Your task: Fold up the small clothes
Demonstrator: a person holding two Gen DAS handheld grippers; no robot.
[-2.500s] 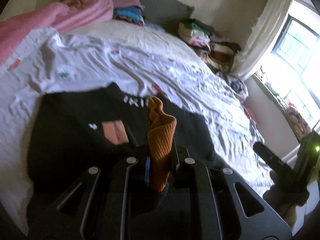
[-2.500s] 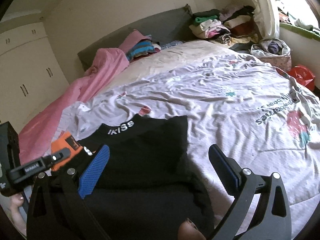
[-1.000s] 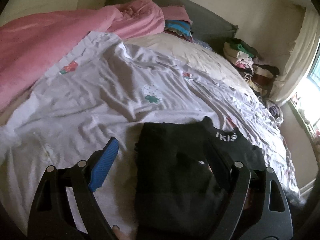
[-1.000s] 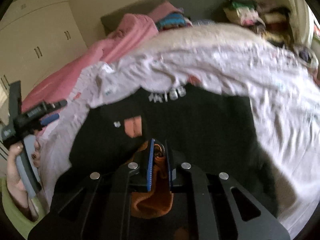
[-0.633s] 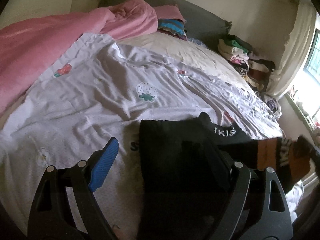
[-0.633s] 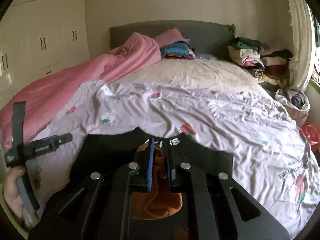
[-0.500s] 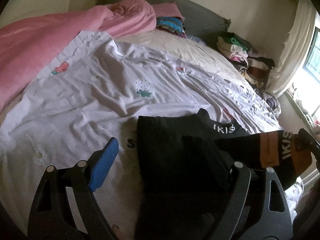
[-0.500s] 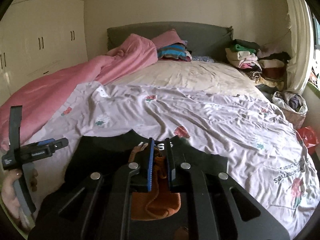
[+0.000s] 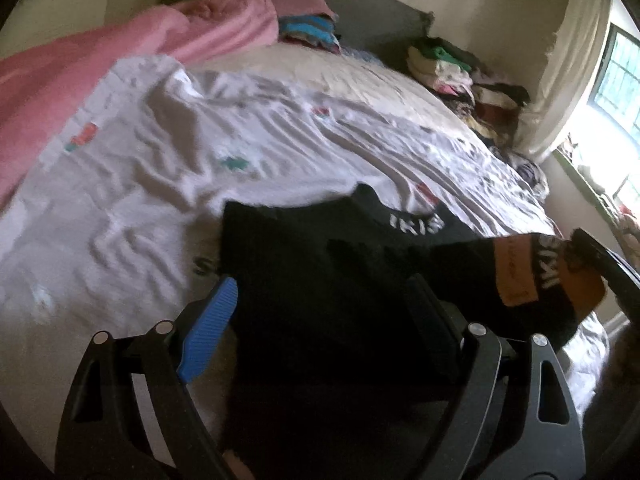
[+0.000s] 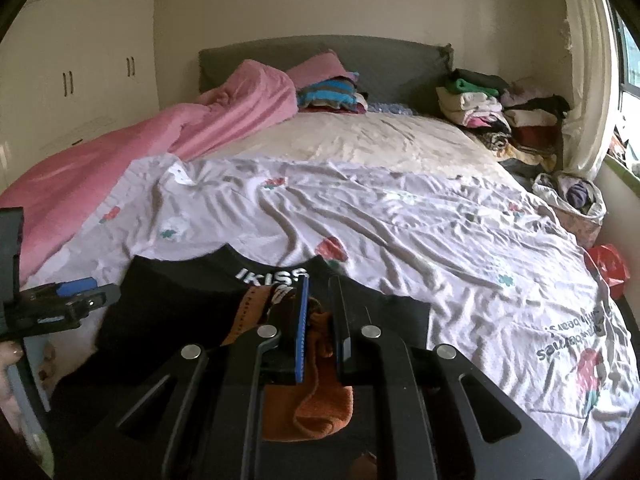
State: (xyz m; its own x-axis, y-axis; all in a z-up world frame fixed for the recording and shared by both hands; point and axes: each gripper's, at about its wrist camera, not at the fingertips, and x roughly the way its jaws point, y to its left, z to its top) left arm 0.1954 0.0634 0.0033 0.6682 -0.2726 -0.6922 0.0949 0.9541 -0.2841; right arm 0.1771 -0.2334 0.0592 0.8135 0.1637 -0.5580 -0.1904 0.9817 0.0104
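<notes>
A black top point(image 9: 320, 264) with white "IKISS" lettering on its collar point(image 10: 276, 276) lies on the white printed sheet point(image 9: 140, 184). My right gripper point(image 10: 318, 292) is shut on the orange cuff point(image 10: 320, 404) of one sleeve. In the left wrist view that sleeve point(image 9: 516, 276) stretches out to the right, lifted off the bed, and ends at the right gripper point(image 9: 600, 256). My left gripper point(image 9: 320, 320) hangs open over the top's left part, with its blue pad point(image 9: 208, 332) past the hem's edge and nothing pinched. It also shows at the left edge as the left gripper point(image 10: 60, 304), with a hand point(image 10: 8, 352) below it.
A pink blanket point(image 10: 160, 140) runs along the bed's left side. Folded clothes point(image 10: 332, 94) sit at the grey headboard, and a bigger pile point(image 10: 492, 116) fills the far right corner. A bag of clothes point(image 10: 572, 196) and a red bag point(image 10: 608, 264) lie off the right edge.
The right gripper has lifted the orange cuff up, so the sleeve now stretches out at the right of the left wrist view. The left gripper has drifted closer over the black top, still open.
</notes>
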